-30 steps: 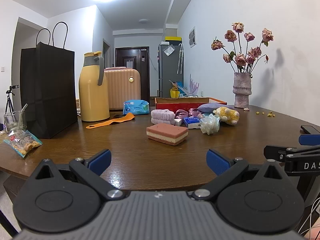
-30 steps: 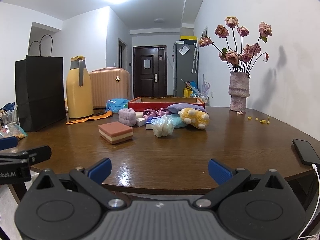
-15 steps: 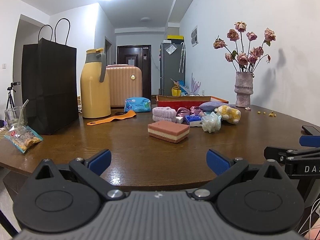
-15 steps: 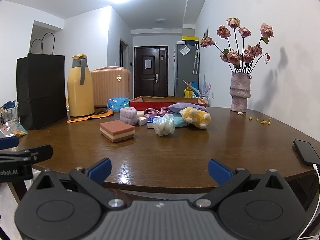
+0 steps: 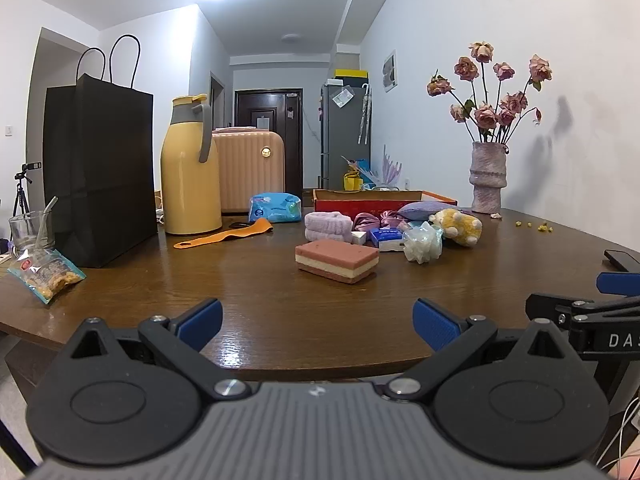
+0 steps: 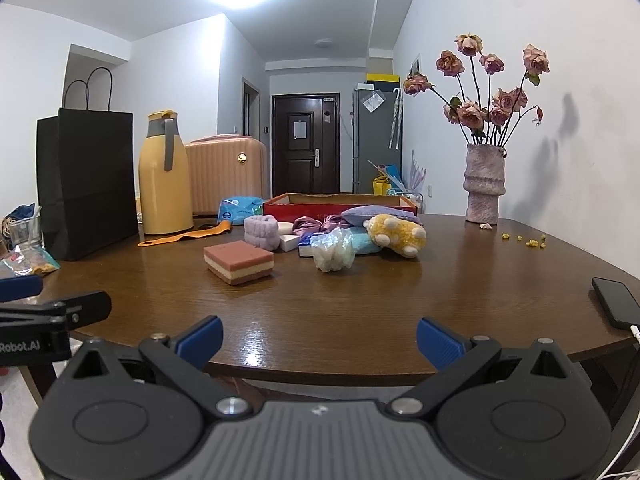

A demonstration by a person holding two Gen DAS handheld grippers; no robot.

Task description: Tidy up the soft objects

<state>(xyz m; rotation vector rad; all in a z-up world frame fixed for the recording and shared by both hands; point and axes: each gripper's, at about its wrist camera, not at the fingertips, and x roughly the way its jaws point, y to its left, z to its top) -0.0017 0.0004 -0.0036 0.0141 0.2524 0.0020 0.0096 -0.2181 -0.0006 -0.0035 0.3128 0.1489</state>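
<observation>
Nothing has been grasped yet, so the step in hand is judged to be the approach. The left hand-held gripper [image 5: 316, 318] is held at the near edge of the tabletop [image 5: 280, 320] with its jaws spread wide and nothing between them. The right hand-held gripper [image 6: 318, 334] is held beside it in the same way, wide and empty.

The soft things are gathered past the middle of the tabletop, well apart from both grippers, just in front of one red box [image 6: 340, 202]. One layered sponge [image 6: 239, 261] is seen nearest, lying alone. Behind it, one lilac wristband [image 6: 262, 231], one clear mesh puff [image 6: 333, 254], one yellow plush toy [image 6: 396, 234], one purple pillow [image 6: 378, 214] and a bundle of pink ribbon [image 6: 316, 225] are crowded together, touching or overlapping. A small blue and white pack [image 5: 386, 236] and a white block [image 6: 290, 242] are also lodged in the pile.

The next move is judged to call for a forward reach to the sponge, as it is the closest and stands free. The jaws would be closed across its short sides. The box is probably where it belongs, though this cannot be confirmed.
</observation>
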